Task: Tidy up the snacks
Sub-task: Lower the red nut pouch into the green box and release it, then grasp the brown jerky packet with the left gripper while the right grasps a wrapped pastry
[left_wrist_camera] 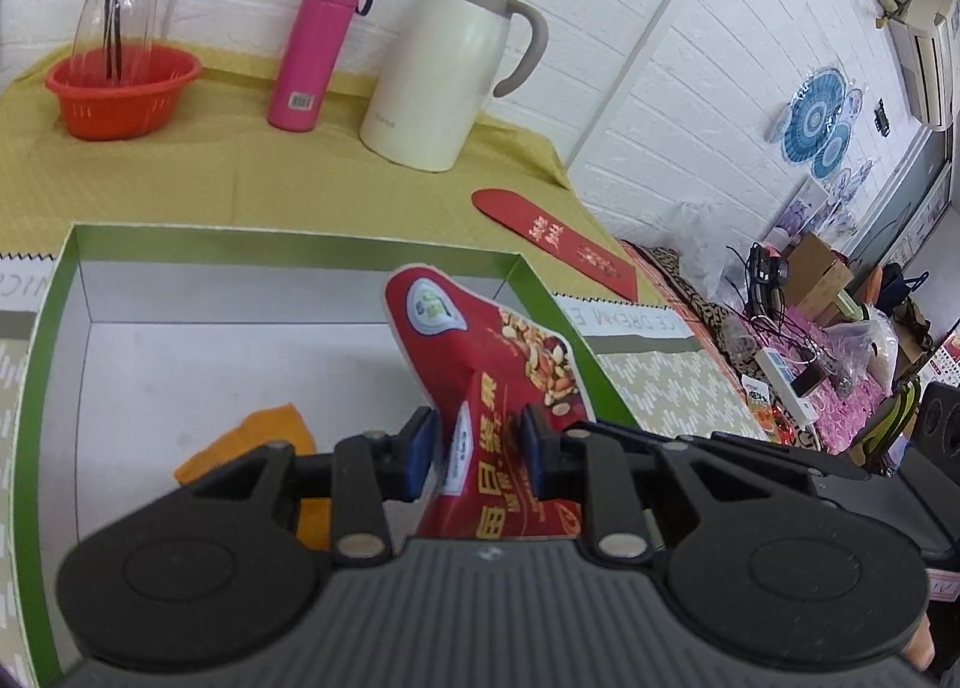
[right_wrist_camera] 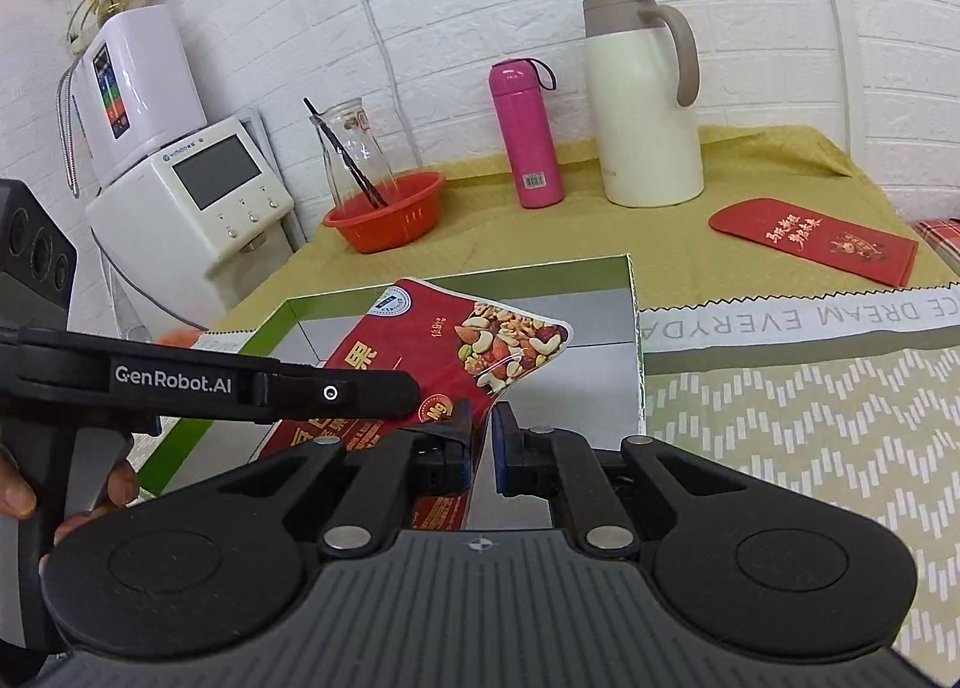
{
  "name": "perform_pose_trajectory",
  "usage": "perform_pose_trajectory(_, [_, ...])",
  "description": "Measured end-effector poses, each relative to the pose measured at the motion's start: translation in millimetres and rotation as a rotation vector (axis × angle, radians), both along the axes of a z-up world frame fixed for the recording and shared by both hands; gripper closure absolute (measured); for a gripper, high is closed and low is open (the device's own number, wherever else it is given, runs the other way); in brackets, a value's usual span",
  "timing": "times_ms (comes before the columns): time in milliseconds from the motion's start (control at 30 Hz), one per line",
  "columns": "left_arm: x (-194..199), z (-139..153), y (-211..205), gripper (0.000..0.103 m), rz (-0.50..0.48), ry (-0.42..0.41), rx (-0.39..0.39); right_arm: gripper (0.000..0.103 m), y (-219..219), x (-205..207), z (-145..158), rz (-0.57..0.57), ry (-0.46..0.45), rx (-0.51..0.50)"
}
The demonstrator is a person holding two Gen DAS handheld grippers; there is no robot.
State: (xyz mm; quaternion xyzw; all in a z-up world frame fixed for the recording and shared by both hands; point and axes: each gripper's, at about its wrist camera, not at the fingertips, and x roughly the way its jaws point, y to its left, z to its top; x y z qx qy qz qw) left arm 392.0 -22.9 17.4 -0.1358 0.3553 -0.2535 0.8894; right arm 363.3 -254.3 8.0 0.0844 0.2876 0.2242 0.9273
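A red mixed-nuts snack bag [left_wrist_camera: 480, 364] is pinched between the blue pads of my left gripper [left_wrist_camera: 477, 451], held over the open green-rimmed box [left_wrist_camera: 288, 238] with a white floor. An orange packet [left_wrist_camera: 264, 436] lies on the box floor under the left finger. In the right wrist view the same bag [right_wrist_camera: 456, 346] hangs over the box [right_wrist_camera: 633, 328], with the left gripper's body across it. My right gripper [right_wrist_camera: 483, 445] is nearly closed beside the bag's lower edge; whether it pinches the bag I cannot tell.
On the yellow-green cloth behind the box stand an orange bowl [left_wrist_camera: 120, 88] with a glass carafe, a pink flask [left_wrist_camera: 312, 52] and a cream thermos jug [left_wrist_camera: 444, 70]. A red envelope [left_wrist_camera: 552, 238] lies to the right. White appliances [right_wrist_camera: 180, 196] stand off the table's left.
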Motion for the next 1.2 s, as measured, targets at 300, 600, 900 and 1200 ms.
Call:
perform_pose_trajectory(300, [-5, 3, 11, 0.022, 0.082, -0.062, 0.011, 0.021, -2, -3, 0, -0.007, -0.098, -0.039])
perform_pose_trajectory(600, [-35, 24, 18, 0.003, 0.166, -0.151, 0.09, 0.0, 2, -25, 18, -0.022, -0.156, -0.062])
perform_pose_trajectory(900, [-93, 46, 16, 0.003, 0.129, -0.151, 0.07, 0.0, -5, -79, 46, -0.032, -0.198, -0.088])
perform_pose_trajectory(1200, [-189, 30, 2, 0.003, 0.008, -0.156, 0.081, 0.0, -37, -182, 41, -0.095, -0.239, -0.147])
